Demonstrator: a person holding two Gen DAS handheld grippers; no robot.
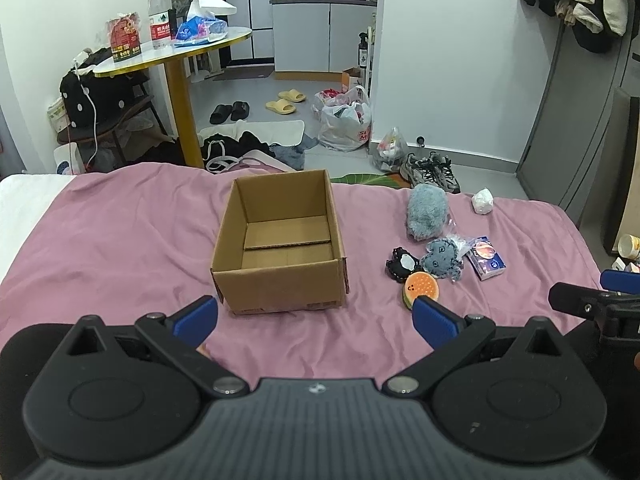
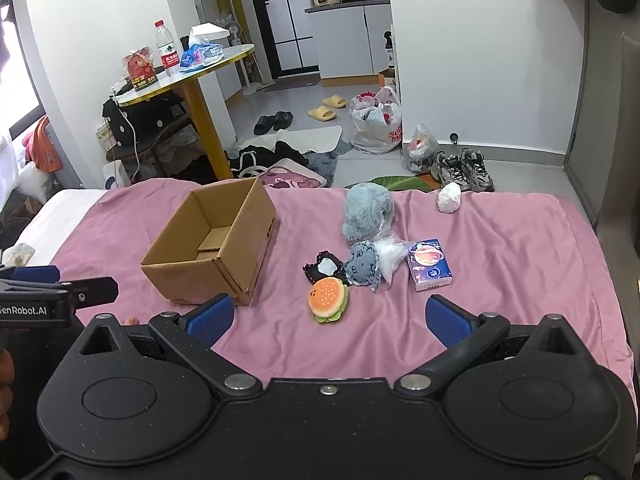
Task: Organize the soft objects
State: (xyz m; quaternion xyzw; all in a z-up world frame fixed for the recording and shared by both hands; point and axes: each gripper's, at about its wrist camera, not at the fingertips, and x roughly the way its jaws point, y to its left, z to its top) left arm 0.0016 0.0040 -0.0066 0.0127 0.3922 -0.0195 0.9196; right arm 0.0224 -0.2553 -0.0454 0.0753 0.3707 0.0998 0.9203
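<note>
Lying near the box [image 2: 212, 248], the squashy burger toy [image 2: 329, 300] is best pinched mid-bun by the wide-open right claw [image 2: 329, 318].

A pink sheet [image 2: 500, 240] covers the bed ahead of the tongs. Beyond it, grey floor [image 2: 360, 160] carries slippers [image 2: 327, 108], sneakers [image 2: 464, 170] and plastic bags [image 2: 376, 124]. Ahead and left stands a round yellow-legged table [image 2: 192, 72] with a water bottle [image 2: 168, 50]. White walls [image 2: 480, 60] frame a kitchen doorway [image 2: 344, 20]; daylight enters far left.
</note>
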